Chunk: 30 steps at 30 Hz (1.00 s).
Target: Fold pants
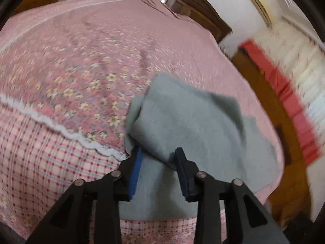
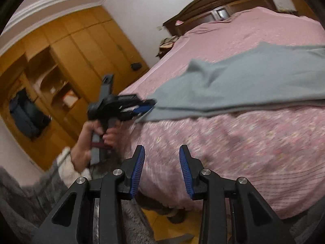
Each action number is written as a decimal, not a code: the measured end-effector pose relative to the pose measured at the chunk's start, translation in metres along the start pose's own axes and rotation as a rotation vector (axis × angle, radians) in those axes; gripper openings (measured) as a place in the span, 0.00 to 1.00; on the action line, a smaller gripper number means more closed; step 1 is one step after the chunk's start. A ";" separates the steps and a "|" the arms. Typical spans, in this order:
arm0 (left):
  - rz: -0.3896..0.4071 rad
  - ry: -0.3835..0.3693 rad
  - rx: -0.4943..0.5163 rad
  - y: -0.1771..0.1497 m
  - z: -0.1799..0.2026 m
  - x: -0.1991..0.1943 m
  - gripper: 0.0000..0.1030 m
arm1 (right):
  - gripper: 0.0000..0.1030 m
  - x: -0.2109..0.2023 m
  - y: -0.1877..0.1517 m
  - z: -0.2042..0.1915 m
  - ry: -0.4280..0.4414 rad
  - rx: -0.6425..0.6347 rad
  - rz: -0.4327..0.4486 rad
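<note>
Grey pants (image 1: 193, 118) lie bunched on the pink floral bed cover (image 1: 81, 50). In the left wrist view my left gripper (image 1: 158, 149) has a thick fold of the pants filling the gap between its blue pads. The right wrist view shows the same gripper (image 2: 151, 104) held by a hand (image 2: 87, 142), pinching the near end of the pants (image 2: 254, 81) at the bed's edge, with the cloth stretched away from it. My right gripper (image 2: 161, 147) hovers by the side of the bed (image 2: 254, 142), jaws apart, nothing between them.
A wooden headboard (image 2: 223, 2) closes the far end of the bed. A yellow-brown wardrobe (image 2: 61, 61) stands along the wall beyond the hand. A grey rug (image 2: 20, 193) lies beside the bed. A red strip of cloth (image 1: 284, 93) shows past the bed's right edge.
</note>
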<state>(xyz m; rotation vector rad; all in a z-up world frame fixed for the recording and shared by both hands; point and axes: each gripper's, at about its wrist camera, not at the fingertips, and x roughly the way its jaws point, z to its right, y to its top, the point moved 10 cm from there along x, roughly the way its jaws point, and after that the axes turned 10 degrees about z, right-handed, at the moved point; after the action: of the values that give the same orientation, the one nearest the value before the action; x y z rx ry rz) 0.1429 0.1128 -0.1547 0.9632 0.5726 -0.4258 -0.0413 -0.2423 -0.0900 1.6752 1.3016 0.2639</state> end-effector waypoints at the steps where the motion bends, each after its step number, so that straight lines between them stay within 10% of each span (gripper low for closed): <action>1: 0.002 -0.004 0.008 0.002 0.003 0.001 0.37 | 0.35 0.000 -0.002 0.002 0.006 0.000 -0.008; 6: 0.067 -0.054 -0.138 0.024 0.003 0.004 0.33 | 0.36 -0.010 0.000 0.012 0.000 0.066 0.031; 9: 0.126 -0.057 -0.174 0.024 -0.003 -0.007 0.06 | 0.40 -0.016 0.001 0.027 -0.025 0.110 0.054; 17: 0.286 -0.037 -0.136 0.014 -0.005 -0.081 0.05 | 0.46 -0.016 0.009 0.043 -0.072 0.167 0.094; 30: 0.264 0.045 -0.188 -0.025 -0.003 -0.090 0.05 | 0.47 -0.002 0.001 0.038 -0.092 0.117 0.042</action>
<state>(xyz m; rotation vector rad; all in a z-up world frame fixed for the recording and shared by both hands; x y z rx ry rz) 0.0580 0.1106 -0.1149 0.8544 0.5083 -0.1125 -0.0161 -0.2643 -0.1078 1.7934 1.2343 0.1359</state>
